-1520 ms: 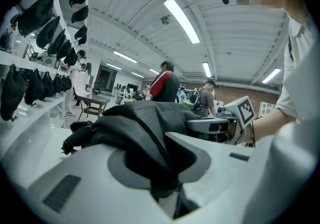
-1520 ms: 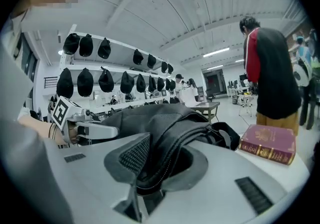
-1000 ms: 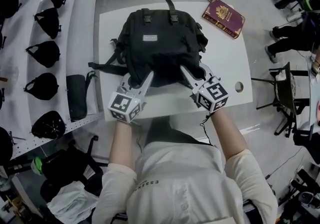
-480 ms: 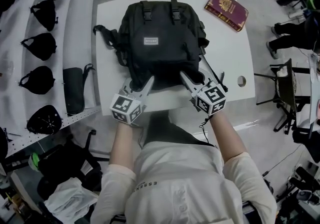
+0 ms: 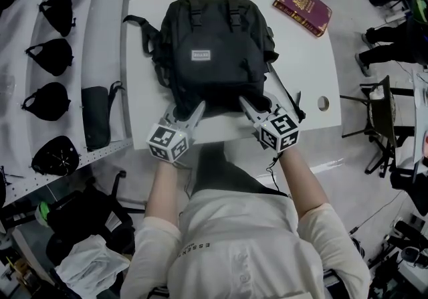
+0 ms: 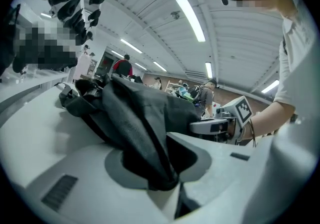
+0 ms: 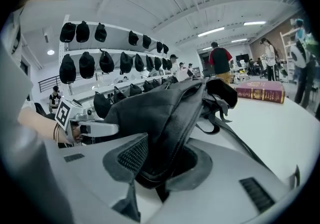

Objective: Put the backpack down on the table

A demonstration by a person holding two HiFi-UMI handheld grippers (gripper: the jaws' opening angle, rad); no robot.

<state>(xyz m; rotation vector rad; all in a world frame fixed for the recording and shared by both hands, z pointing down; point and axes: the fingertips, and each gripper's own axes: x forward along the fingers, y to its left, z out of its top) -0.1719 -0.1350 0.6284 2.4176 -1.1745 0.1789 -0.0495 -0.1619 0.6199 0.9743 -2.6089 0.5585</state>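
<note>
A black backpack lies flat on the white table, front panel up, straps trailing off its left and right sides. My left gripper is shut on the near left edge of the bag. In the left gripper view a fold of the backpack fills the left gripper. My right gripper holds the near right edge. Its jaws have just been opening a little, and a fold of the backpack still sits pinched in the right gripper.
A dark red book lies at the table's far right corner. A cable hole is near the right edge. Shelves with black caps and a black pouch run along the left. A folding chair stands to the right.
Both grippers have sunk with the backpack, which now lies flatter and further onto the table. Its left strap has swung from the near left to the far left.
</note>
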